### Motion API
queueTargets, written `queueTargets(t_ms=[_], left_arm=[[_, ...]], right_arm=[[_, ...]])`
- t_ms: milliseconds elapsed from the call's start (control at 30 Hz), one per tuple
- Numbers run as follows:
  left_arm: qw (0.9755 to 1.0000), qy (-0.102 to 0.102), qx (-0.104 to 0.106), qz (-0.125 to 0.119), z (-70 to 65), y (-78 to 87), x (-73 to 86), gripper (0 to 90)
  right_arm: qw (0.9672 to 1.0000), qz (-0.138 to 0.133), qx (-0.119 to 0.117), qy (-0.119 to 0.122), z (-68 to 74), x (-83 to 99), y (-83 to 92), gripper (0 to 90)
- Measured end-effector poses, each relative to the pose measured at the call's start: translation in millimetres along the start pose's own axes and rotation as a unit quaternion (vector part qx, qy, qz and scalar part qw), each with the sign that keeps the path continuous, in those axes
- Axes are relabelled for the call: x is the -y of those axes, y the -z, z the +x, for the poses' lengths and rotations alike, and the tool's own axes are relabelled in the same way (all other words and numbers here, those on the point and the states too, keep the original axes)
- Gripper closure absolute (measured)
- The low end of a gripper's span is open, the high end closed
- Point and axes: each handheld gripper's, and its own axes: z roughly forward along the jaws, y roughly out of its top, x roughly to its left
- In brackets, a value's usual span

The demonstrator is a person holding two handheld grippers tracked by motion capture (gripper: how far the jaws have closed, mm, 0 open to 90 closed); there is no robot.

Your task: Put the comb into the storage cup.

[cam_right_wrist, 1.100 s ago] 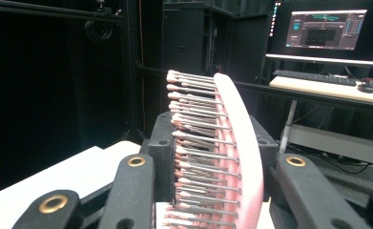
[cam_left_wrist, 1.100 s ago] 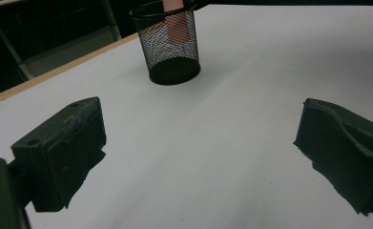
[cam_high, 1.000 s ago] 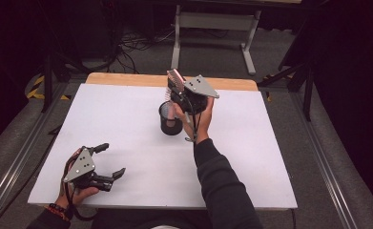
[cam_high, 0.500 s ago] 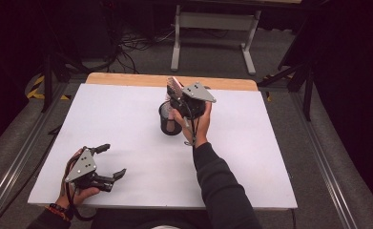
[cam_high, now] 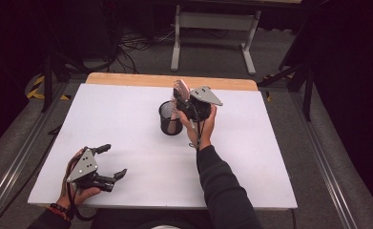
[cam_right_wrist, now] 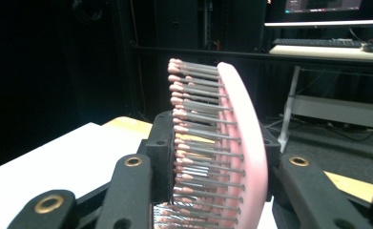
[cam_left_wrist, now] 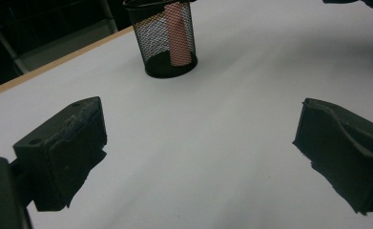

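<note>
so my right gripper (cam_high: 181, 102) is clamped on the pink hairbrush (cam_right_wrist: 222, 143), handle already down in the mesh cup (cam_high: 170, 118) mid-frame, just the release left, left gripper (cam_high: 108, 162) wide open and empty at lower left

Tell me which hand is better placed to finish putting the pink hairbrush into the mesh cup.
Right. The right gripper is shut on the pink hairbrush, whose handle already stands inside the black mesh cup. The left gripper sits open near the table's front edge, well short of the cup.
</note>
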Motion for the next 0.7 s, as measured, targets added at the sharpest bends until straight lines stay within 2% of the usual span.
queueTargets(t_ms=[300, 433, 600, 700], left_arm=[[0.9999, -0.001, 0.004, 0.009, -0.9, -3.9, 0.8, 4.6], [1.0, 0.0, 0.003, 0.009, 0.3, -3.4, 1.2, 4.8], [0.9999, -0.001, 0.0, 0.011, 0.0, -3.1, 1.2, 4.8], [0.9999, 0.006, 0.003, 0.01, 0.9, -4.2, 1.9, 4.9]], right_arm=[[0.9998, 0.012, 0.006, -0.013, -16.4, 5.2, 4.7, 59.7], [0.9996, 0.013, 0.014, -0.022, -21.0, 7.5, 4.9, 59.0], [0.9993, 0.023, 0.023, -0.016, -22.3, 8.8, 4.1, 56.6], [0.9991, 0.028, 0.023, -0.024, -24.6, 13.6, 4.7, 55.3]])
